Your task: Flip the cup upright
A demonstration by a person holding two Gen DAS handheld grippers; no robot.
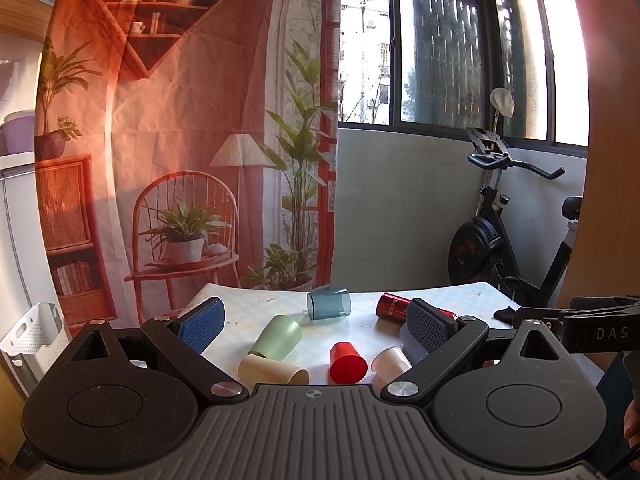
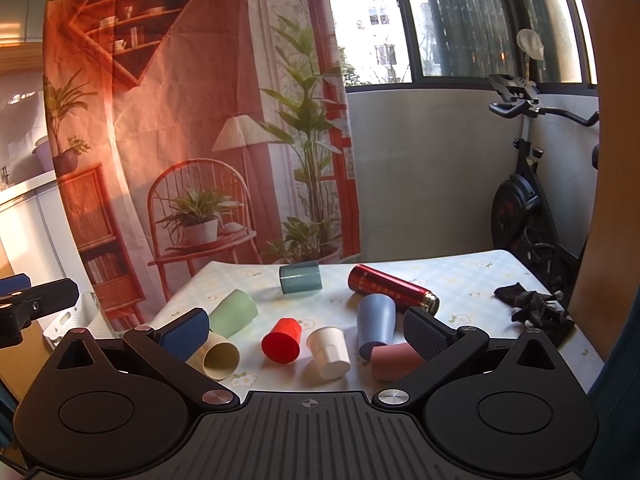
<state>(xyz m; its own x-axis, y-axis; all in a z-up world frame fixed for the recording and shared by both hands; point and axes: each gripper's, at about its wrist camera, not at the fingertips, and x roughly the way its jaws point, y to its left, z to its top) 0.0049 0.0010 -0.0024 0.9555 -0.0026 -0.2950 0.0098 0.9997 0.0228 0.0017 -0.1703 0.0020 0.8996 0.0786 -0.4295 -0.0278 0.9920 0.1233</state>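
Cups: all on sides, clustered mid-surface; red cup touching none, white cup just beside. Left gripper, right gripper: spread wide, empty, hovering short of cluster. Risk: rolling on contact; neighbours knocked, flask nudged.

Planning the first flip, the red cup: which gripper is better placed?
Either, marginally the left gripper: the red cup lies just ahead between its open fingers, slightly nearer than to the right gripper, also open.
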